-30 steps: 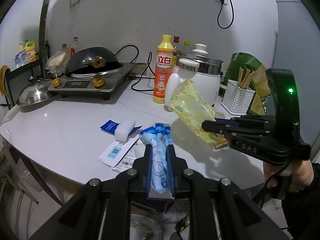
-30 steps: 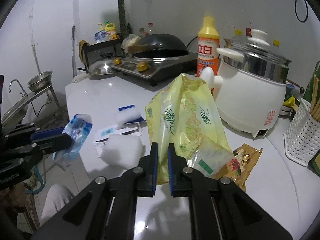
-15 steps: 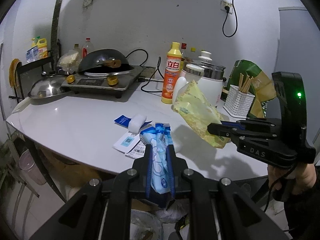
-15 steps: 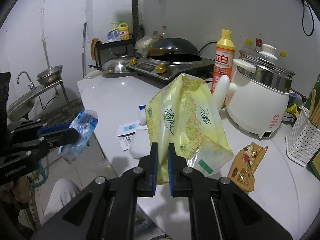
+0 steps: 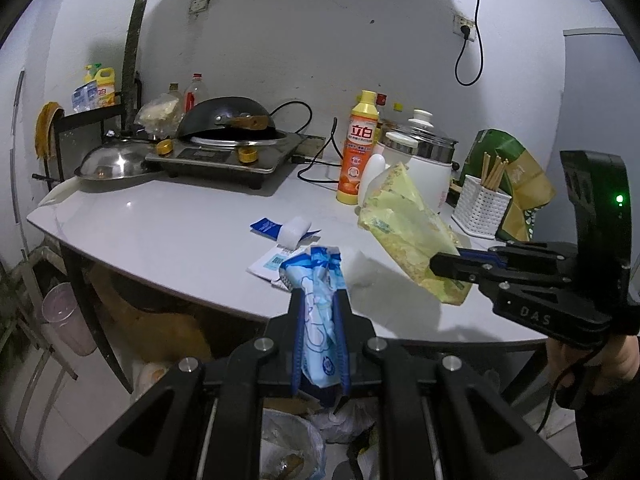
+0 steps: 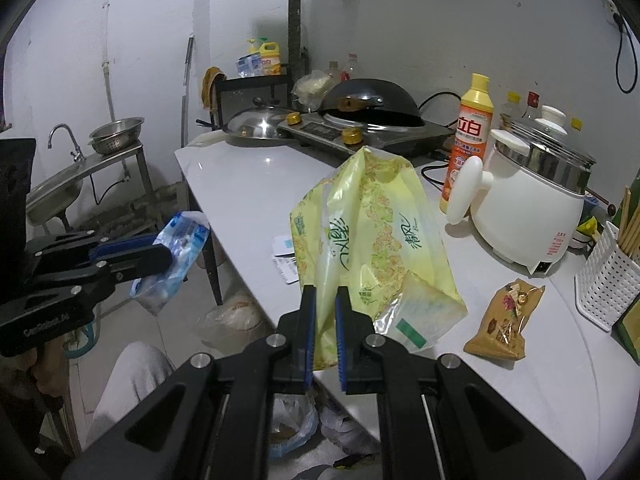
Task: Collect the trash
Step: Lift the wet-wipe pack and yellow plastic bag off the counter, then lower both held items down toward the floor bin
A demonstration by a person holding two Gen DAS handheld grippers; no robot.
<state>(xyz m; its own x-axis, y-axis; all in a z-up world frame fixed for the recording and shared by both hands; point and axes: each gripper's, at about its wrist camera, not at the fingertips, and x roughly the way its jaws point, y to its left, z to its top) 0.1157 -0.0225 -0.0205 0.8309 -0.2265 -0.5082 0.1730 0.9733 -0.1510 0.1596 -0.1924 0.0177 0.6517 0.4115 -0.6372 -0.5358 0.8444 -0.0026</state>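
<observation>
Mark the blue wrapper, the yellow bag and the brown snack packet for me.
blue wrapper (image 5: 318, 316): left wrist view, its middle, between the left gripper's pads.
yellow bag (image 6: 372, 224): right wrist view, its printed front.
brown snack packet (image 6: 505, 322): right wrist view, its middle, lying on the table.

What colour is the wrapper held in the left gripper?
Blue and white wrapper, clamped in the left gripper; clearest in the left wrist view.

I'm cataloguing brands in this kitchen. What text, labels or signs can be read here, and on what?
"立白": orange detergent bottle; its smaller print is unreadable.
"DAS": body of the right gripper.
"清风": yellow wrapper held by the right gripper, my best reading of stylised script.
Blue wrapper in the left gripper: drawings only, no legible words.
Paper slips on the table: code square, print too small.
</observation>
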